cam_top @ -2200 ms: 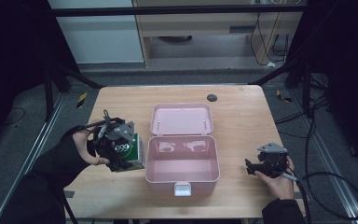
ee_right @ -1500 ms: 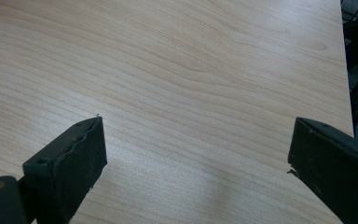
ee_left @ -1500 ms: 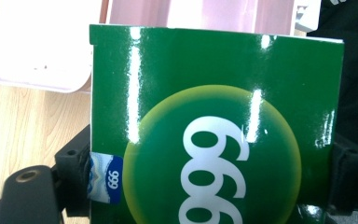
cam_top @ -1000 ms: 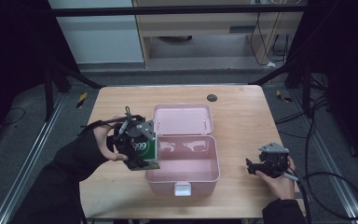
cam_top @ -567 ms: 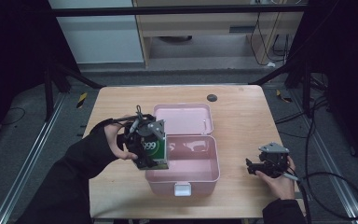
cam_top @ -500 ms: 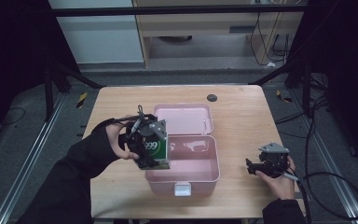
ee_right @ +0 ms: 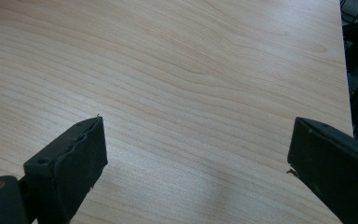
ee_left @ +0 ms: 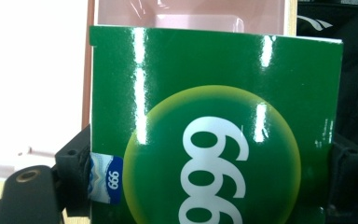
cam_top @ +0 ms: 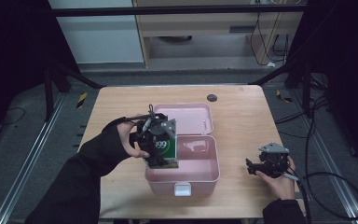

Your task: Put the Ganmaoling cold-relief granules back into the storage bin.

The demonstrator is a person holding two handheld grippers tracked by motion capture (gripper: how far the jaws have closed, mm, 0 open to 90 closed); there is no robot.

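A green box (cam_top: 164,150) printed with a white "999" in a yellow-green circle hangs over the left end of the open pink case (cam_top: 200,169). My left gripper (cam_top: 154,140) is shut on it, one jaw on each side. In the left gripper view the green box (ee_left: 214,135) is right up against the camera, with the pink case (ee_left: 191,11) just beyond its top edge. My right gripper (cam_top: 257,166) rests low over the table at the right, open, with bare wood between its jaws (ee_right: 196,154).
The case's lid (cam_top: 191,116) lies flat open toward the back of the wooden table (cam_top: 242,116). A small dark round disc (cam_top: 211,97) sits near the back edge. Black frame bars and cables surround the table on the floor.
My left gripper has carried the green box from the table left of the case rightward, over the case's left end. The right gripper has stayed put.
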